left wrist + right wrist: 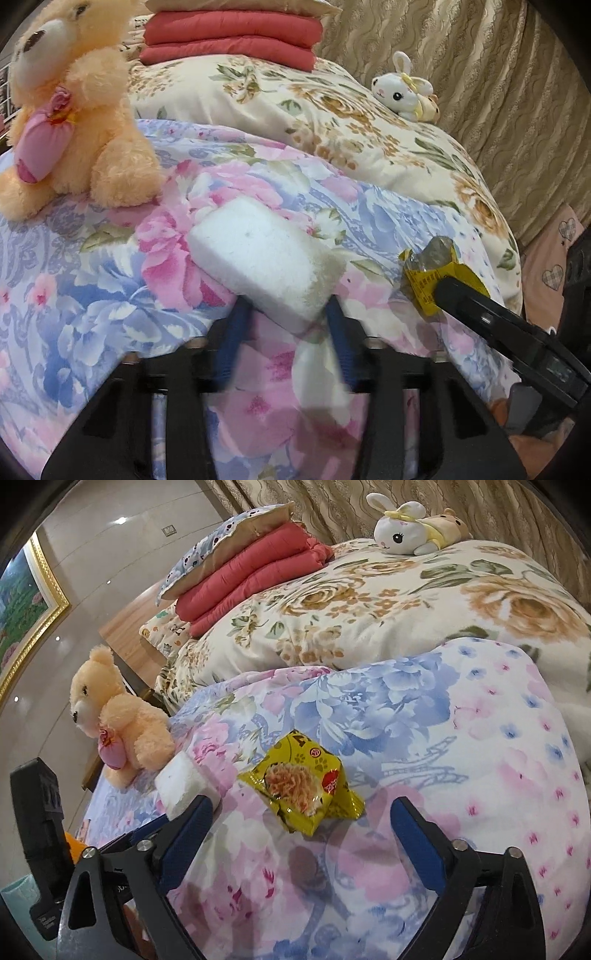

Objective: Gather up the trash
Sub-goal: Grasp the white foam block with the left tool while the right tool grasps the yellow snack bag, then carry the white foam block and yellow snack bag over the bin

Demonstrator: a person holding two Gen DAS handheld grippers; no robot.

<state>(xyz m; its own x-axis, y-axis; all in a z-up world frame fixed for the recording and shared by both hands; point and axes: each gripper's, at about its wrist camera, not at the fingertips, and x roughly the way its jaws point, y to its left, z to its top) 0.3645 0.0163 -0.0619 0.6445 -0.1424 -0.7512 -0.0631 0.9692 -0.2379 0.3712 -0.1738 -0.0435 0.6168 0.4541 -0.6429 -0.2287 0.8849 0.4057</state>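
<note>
The left claw (286,312) straddles the near end of a white foam block (258,258) lying on the flowered quilt (92,266); whether its fingers press it is unclear. The right claw (299,819) stands spread, a yellow snack wrapper (303,786) on the quilt between its fingertips, untouched. A peach teddy bear (118,723) sits beside the block.

wall: glossy beige panels (110,546) | framed painting (22,602) | curtain: patterned beige (461,55) | bed: floral quilts (369,605)
</note>
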